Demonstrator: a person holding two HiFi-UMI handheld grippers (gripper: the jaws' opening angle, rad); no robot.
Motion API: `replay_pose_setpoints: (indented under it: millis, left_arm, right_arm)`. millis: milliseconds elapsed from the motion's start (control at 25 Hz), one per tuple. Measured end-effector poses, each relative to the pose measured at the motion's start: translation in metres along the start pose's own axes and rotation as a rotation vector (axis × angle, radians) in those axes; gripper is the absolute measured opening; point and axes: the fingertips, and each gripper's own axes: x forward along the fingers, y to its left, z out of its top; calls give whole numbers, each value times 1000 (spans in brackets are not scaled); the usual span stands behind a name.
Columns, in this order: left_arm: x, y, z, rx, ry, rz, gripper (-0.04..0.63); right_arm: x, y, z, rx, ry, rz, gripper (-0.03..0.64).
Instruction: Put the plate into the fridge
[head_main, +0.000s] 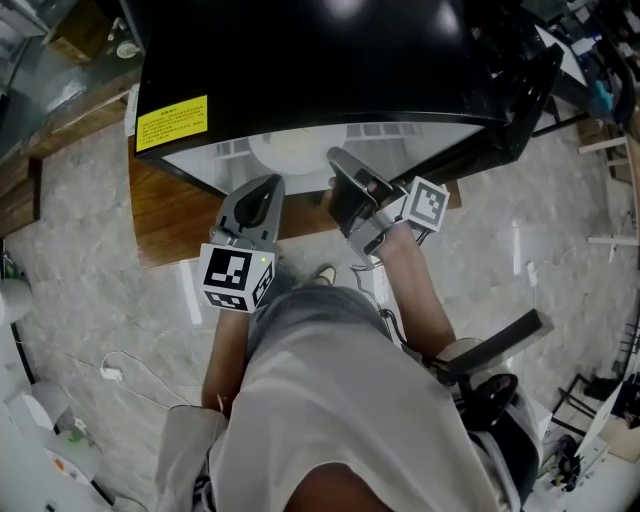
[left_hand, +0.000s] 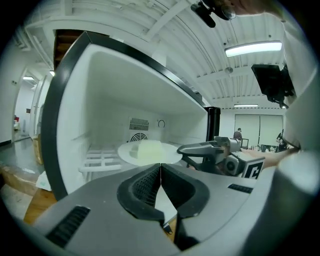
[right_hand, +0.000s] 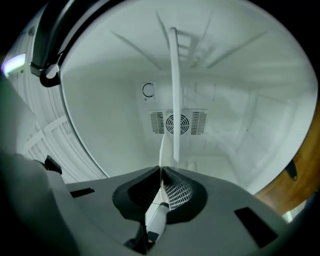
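The white plate (head_main: 285, 150) is inside the open black fridge (head_main: 300, 60), level over the wire shelf (left_hand: 100, 161). In the left gripper view the plate (left_hand: 131, 154) carries a pale block (left_hand: 150, 148). My right gripper (head_main: 336, 160) reaches into the fridge mouth and is shut on the plate's near right rim (left_hand: 187, 150). From its own view the plate (right_hand: 173, 90) shows edge-on as a thin white strip running out of the shut jaws (right_hand: 161, 172). My left gripper (head_main: 266, 186) hovers just outside the fridge opening, left of the right one, its pads (left_hand: 150, 182) pressed together with nothing between them.
The fridge stands on a wooden table (head_main: 170, 215), with a yellow sticker (head_main: 172, 122) on its top edge. Its door (head_main: 520, 100) swings out to the right. A fan vent (right_hand: 175, 122) is on the back wall. A marble floor surrounds the table.
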Motion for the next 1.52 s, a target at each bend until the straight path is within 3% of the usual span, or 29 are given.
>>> replay_pose_setpoints:
  millis: [320,640,840,960,1040,1160,1240,1360,1520]
  left_arm:
    - [31,-29,-3,45,17,-65,20]
    - [40,-22,5,70,1,-35,20]
    - [53,-9,8,67,5,-19,20]
    - [57,-4,9,57,10,-15,20]
    - [47,1,14,51,-12,0,20]
    - [24,16,21,68,-48,75,20]
    - [17,29,21,79,-54,129,20]
    - [18,40,19,57,-45,152,20]
    - [22,49,20,64,-56,153,20]
  right_arm:
    - [18,-11,-4,80,37,-3,26]
    - [21,-4,-6,59,66,5,27]
    - [5,0,-4,43,26,28,26]
    - [-5,9,-9,-190,11,-34,25]
    - [-6,14,-16,-480,27,-132,20]
    - [7,21,-28,-1013,113,-321,18]
    - [22,24,-35,-1236,157,-392,18]
    - [40,22,-42,-1330,176,-423,18]
    - [54,13,-42,-1293,159,-429,18]
